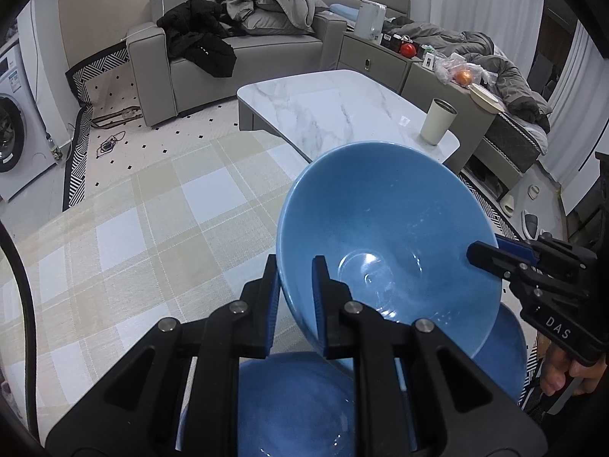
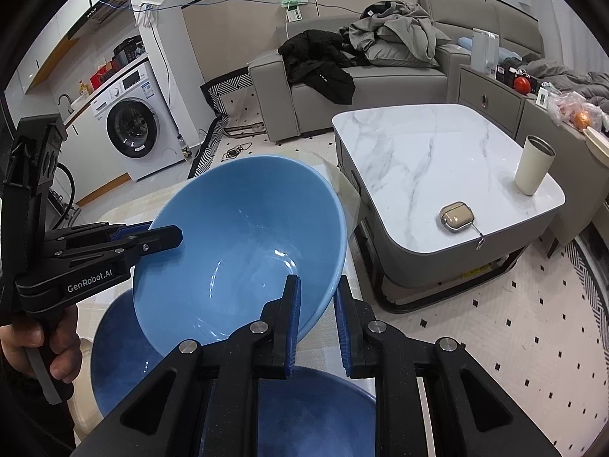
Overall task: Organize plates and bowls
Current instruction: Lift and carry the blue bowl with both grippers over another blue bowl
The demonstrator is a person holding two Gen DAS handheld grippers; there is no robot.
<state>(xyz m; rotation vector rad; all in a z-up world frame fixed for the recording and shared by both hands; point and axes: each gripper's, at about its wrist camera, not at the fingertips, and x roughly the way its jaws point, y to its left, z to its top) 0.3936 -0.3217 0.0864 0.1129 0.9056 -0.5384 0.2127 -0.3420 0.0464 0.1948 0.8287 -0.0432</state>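
Left wrist view: left gripper and right gripper each have fingers clamped on opposite rims of the light blue bowl, held tilted above the checked tabletop, centre of frame. Step in hand, judged: a two-handed lift for stacking. Next move calls for levelling the bowl over a lower one. Count: three blue dishes visible (two darker ones beneath, partly hidden).

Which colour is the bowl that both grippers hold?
Light blue bowl, clearest in the right wrist view.
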